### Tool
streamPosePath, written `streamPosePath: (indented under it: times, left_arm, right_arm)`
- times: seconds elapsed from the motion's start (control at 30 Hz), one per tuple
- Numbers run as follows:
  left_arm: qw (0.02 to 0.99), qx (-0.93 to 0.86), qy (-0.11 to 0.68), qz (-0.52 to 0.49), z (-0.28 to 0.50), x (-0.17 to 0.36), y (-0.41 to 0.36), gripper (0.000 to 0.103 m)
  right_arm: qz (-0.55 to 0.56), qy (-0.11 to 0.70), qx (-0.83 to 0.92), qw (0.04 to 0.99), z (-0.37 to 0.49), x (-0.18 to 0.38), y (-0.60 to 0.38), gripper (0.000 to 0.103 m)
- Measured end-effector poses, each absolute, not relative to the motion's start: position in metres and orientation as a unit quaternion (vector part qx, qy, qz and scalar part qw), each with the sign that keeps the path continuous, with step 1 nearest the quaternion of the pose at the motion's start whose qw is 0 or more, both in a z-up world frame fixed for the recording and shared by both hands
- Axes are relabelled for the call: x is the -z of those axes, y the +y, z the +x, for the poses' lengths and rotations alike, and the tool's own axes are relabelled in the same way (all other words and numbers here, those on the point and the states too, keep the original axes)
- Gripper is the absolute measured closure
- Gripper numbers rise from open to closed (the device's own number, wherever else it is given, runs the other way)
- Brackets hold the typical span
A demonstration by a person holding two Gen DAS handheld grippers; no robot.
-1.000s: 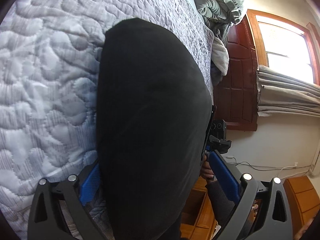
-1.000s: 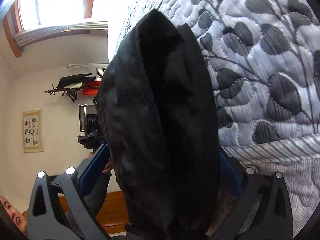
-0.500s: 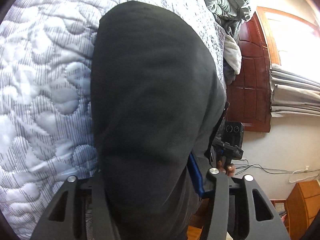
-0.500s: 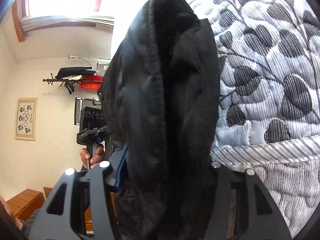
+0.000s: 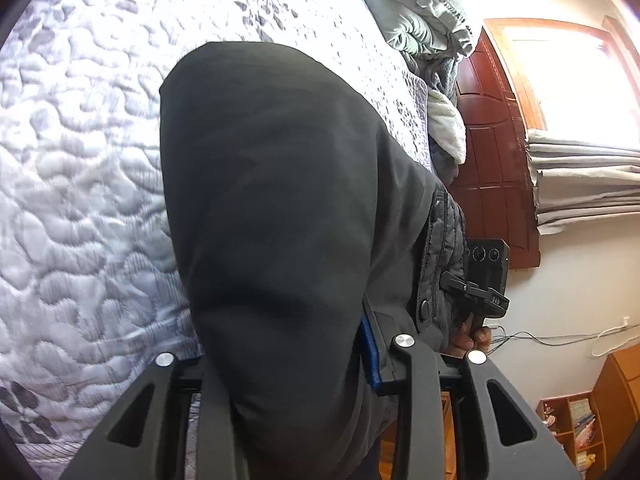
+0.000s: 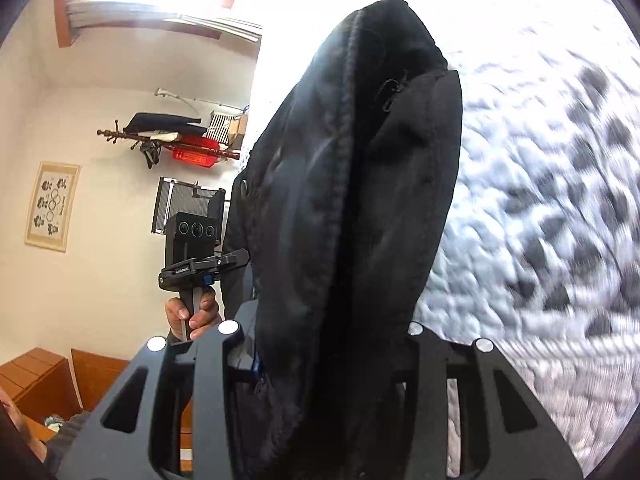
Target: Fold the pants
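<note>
Between the jaws of the left gripper (image 5: 294, 364) a thick bunch of the black pants (image 5: 272, 208) is pinched; the jaws have just been closing and now stand narrow on the cloth. From there the fabric runs toward twelve o'clock across the grey quilted bedspread (image 5: 76, 168). In the right wrist view the right gripper (image 6: 320, 344) has likewise just been closing, and it clamps a gathered, fuzzy-edged bundle of the same pants (image 6: 352, 208), which rises from its jaws toward twelve o'clock. The bedspread (image 6: 540, 208) lies at three o'clock of it, blurred. Each tool shows in the other's view: the right one at about four o'clock of the fabric in the left view, the left one at nine o'clock in the right. So the garment's near edge spans the two grippers, and its long axis points away over the bed. Neither hand looks nearer; the fold likely calls for both to carry that edge forward together.
</note>
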State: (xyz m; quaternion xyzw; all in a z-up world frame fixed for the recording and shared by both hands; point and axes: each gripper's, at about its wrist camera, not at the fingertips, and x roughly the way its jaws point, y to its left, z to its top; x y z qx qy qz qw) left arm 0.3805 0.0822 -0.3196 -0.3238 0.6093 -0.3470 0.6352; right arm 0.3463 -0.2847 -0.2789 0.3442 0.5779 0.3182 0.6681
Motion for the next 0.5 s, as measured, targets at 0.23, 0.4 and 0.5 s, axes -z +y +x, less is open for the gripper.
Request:
streamPosePath:
  times: [0.23,0.4,0.5]
  left_arm:
    - [0.666,0.314,0.588,-0.333,0.433,0.301,0.139,0.069]
    - [0.669,0.281,0.595,-0.345,0.483,0.317,0.181,0.069]
    - [0.663,0.268,0.605,-0.349,0.505,0.336,0.199,0.069]
  right_arm:
    - [0.314,0.583,-0.345,0.665,0.443,0.267,-0.226,0.064]
    - [0.298,0.601,-0.349,0.655,0.514,0.285,-0.177,0.064]
    - [0.294,0.617,-0.345,0.643,0.539,0.306,-0.159,0.064]
